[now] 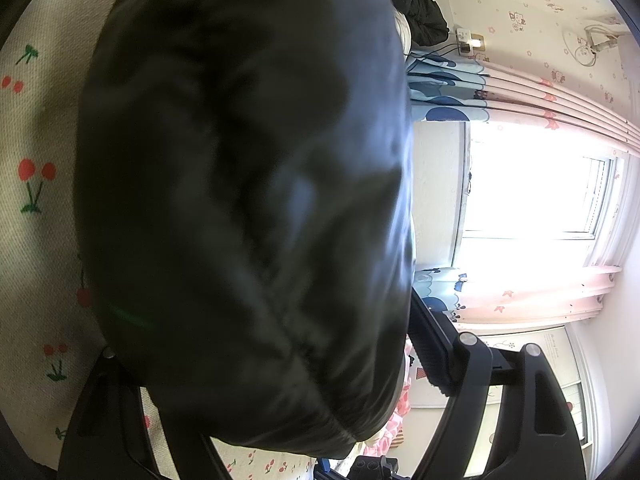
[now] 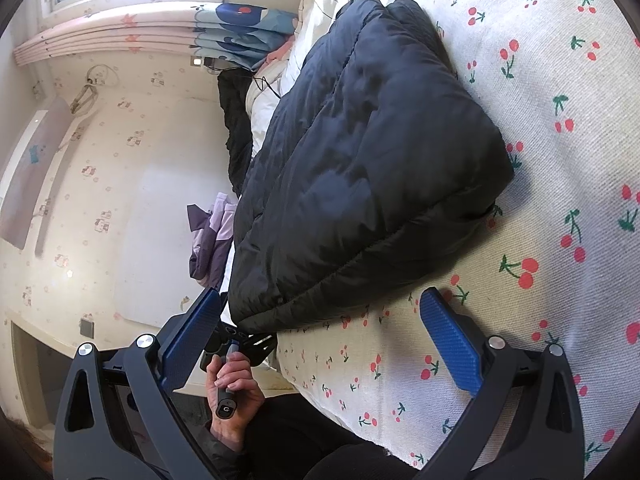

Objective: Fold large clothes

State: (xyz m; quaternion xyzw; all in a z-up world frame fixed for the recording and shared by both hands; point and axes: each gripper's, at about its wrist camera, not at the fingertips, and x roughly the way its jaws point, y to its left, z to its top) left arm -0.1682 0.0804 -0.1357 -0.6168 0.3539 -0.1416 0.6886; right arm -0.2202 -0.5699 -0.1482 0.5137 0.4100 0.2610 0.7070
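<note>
Right hand-held gripper (image 2: 320, 340) gapes empty; left hand-held gripper (image 1: 256, 380) looks wide around the puffy jacket (image 2: 360, 160), probably. Squeeze air out, fold flat.

The jacket (image 2: 360, 152) is shiny black with quilted stitching. The bedsheet (image 2: 540, 184) is cream, printed with red cherries on green stems. The right claw (image 2: 320, 344) has blue ribbed pads on black arms. The curtains (image 1: 560, 120) are pink with a blue patterned edge. The wallpaper (image 2: 120, 152) is cream with small cartoon figures.
</note>
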